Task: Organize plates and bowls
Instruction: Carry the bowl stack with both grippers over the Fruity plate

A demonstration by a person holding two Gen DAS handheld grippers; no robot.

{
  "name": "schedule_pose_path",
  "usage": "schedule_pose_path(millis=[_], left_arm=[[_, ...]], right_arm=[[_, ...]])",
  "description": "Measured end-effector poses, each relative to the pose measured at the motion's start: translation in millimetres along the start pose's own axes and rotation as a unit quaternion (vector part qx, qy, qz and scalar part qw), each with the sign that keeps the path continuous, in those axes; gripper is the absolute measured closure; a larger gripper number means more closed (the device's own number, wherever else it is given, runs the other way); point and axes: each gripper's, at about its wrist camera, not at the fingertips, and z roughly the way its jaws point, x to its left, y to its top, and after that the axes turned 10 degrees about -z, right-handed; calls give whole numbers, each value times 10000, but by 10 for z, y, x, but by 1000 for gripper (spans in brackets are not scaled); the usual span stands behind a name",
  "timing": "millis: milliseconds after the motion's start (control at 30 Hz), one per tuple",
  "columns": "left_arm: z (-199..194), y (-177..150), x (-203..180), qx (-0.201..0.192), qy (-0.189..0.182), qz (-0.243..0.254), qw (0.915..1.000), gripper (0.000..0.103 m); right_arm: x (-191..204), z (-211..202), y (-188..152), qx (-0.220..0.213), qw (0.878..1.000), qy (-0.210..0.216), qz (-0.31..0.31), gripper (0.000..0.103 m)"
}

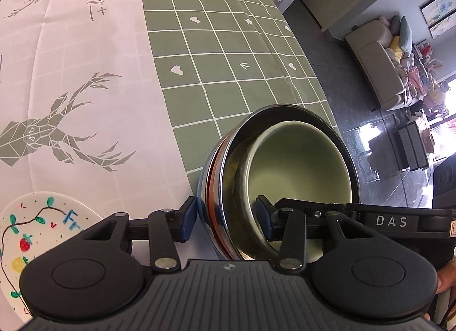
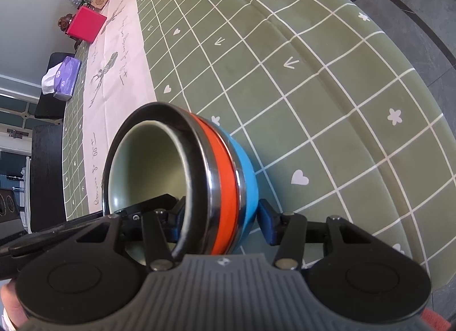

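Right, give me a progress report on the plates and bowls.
Done: the bowl stack is nested, a pale green bowl inside steel-rimmed orange and blue ones. In hand: both the left hand-held gripper and right hand-held gripper straddle its wall above the tablecloth. Left: the painted plate lies apart.

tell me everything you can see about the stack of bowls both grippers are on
The stack of bowls is three nested: a pale green ceramic-looking bowl innermost, inside a steel-rimmed orange bowl, inside a steel-rimmed blue bowl. It appears tipped, mouth facing sideways in both views, over the green checked tablecloth. The left gripper and right gripper each straddle its wall, one finger inside, one outside.
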Motion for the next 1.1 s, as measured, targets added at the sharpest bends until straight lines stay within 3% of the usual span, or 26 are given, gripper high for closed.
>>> schedule_pose_path(millis=[533,1100], left_arm=[[-579,2,19,-397,14,-106,9992,53],[-1292,-346,932,-706,359,-901,9928,53]], right_arm=[[475,-277,52,-180,9989,116,-416,54],[1487,155,-202,361,9909,506,-1195,54]])
